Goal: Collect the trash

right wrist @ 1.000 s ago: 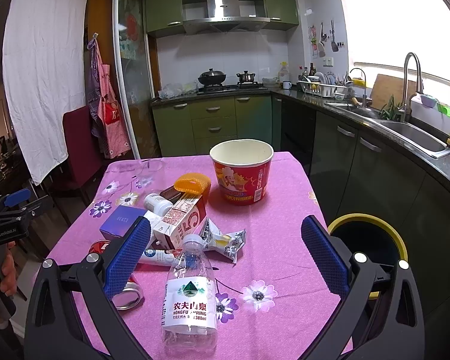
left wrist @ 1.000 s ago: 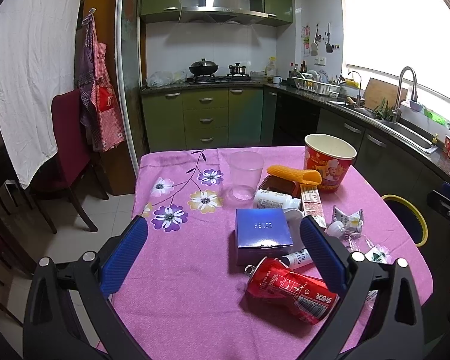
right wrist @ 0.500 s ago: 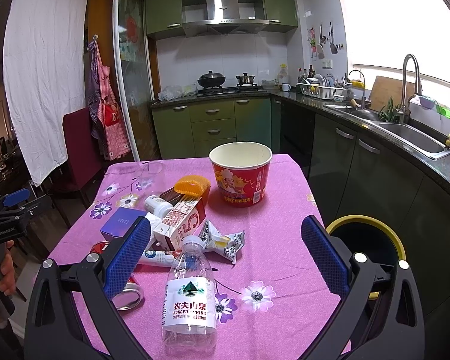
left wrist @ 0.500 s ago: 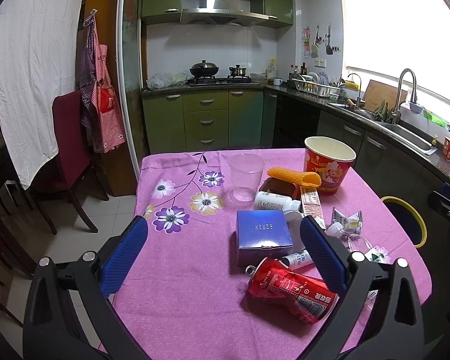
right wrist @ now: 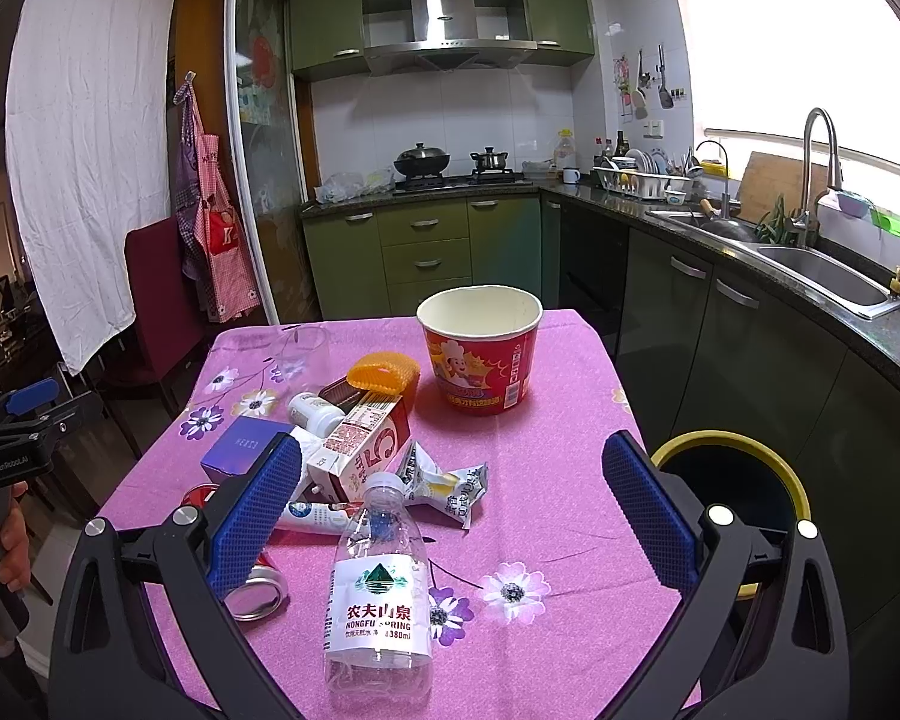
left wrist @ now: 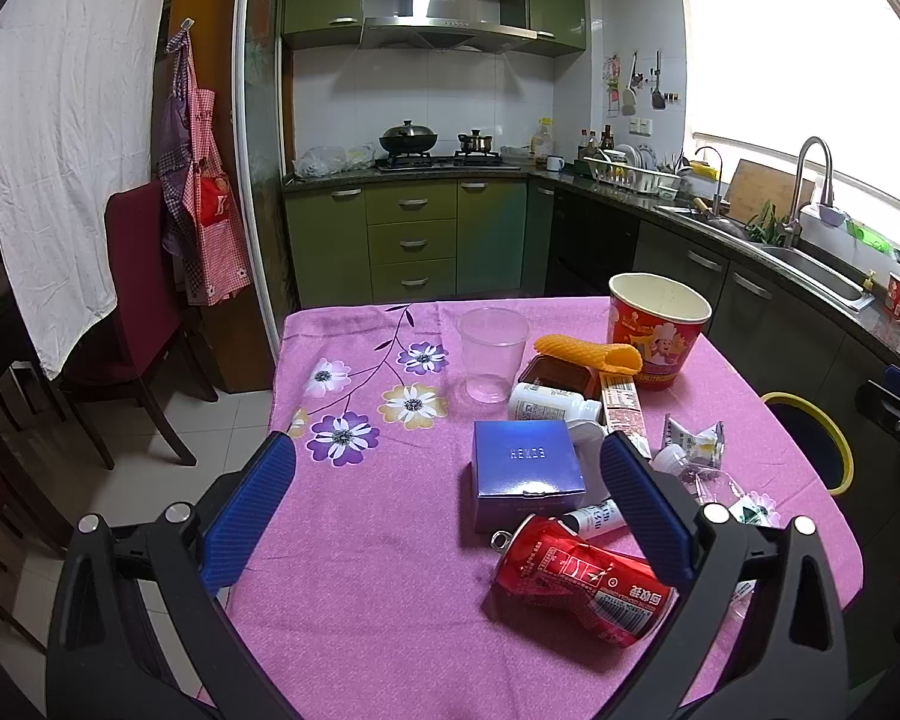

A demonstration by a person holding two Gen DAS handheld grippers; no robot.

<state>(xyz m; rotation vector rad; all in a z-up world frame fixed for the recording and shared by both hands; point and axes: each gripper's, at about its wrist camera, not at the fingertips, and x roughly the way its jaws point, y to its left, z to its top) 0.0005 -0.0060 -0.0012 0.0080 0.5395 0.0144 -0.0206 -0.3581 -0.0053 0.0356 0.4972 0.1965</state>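
Little change was noted over the last second. Both claws, left (left wrist: 447, 495) and right (right wrist: 450, 495), were held wide and empty. Trash — can (left wrist: 582, 579), bottle (right wrist: 381, 588) — lay uncollected on the desk (right wrist: 546, 456); bin (right wrist: 732, 480) at right.

Left wrist cam: above near-left table (left wrist: 342, 540) edge, facing kitchen counter, trash close below. Right wrist cam: near-right edge, same heading, water bottle (right wrist: 380, 588) nearest. Shared: red paper bucket (left wrist: 659, 330), purple box (right wrist: 240, 447), stove wall, sink.
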